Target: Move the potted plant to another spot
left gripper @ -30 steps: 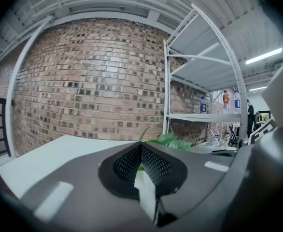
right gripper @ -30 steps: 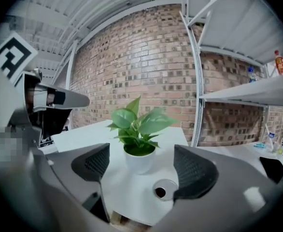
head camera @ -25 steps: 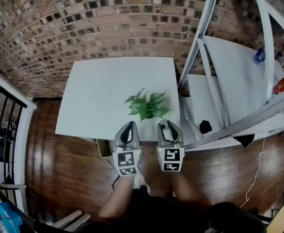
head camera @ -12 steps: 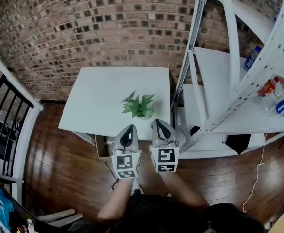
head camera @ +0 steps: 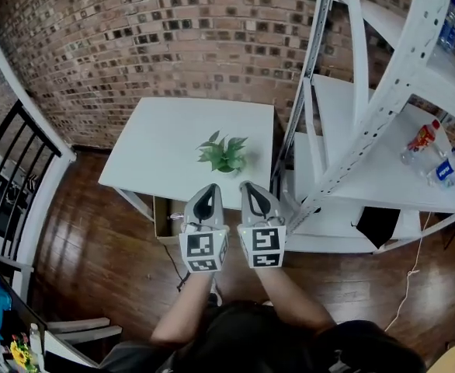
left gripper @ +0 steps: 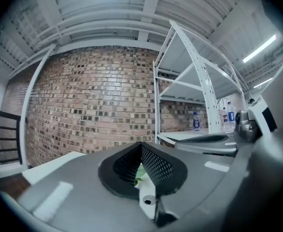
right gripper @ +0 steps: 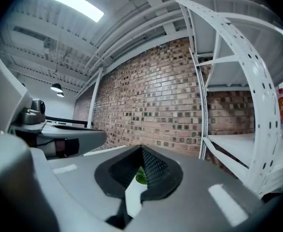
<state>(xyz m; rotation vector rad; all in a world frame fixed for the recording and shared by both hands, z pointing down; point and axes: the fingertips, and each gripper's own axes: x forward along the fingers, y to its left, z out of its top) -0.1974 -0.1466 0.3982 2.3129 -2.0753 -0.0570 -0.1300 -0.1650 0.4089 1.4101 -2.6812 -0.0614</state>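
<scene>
The small green potted plant (head camera: pixel 223 152) stands on the white table (head camera: pixel 158 146), near its right front part. Both grippers hang side by side over the wooden floor in front of the table, short of its edge and apart from the plant. My left gripper (head camera: pixel 206 188) is shut with nothing in it, and so is my right gripper (head camera: pixel 249 186). In the left gripper view a bit of green leaf (left gripper: pixel 140 174) shows through the gap of the closed jaws. The right gripper view shows the same leaf green (right gripper: pixel 140 177) beyond its closed jaws.
A white metal shelving rack (head camera: pixel 383 76) stands right of the table, with bottles (head camera: pixel 420 142) on a shelf and a black object (head camera: pixel 376 225) lower down. A brick wall (head camera: pixel 173 29) runs behind. A black railing (head camera: pixel 10 193) is at the left. A cardboard box (head camera: pixel 164 224) sits under the table.
Both grippers have drawn back from the plant and risen, from the table's front edge to over the floor. The plant stays on the table, now farther from them.
</scene>
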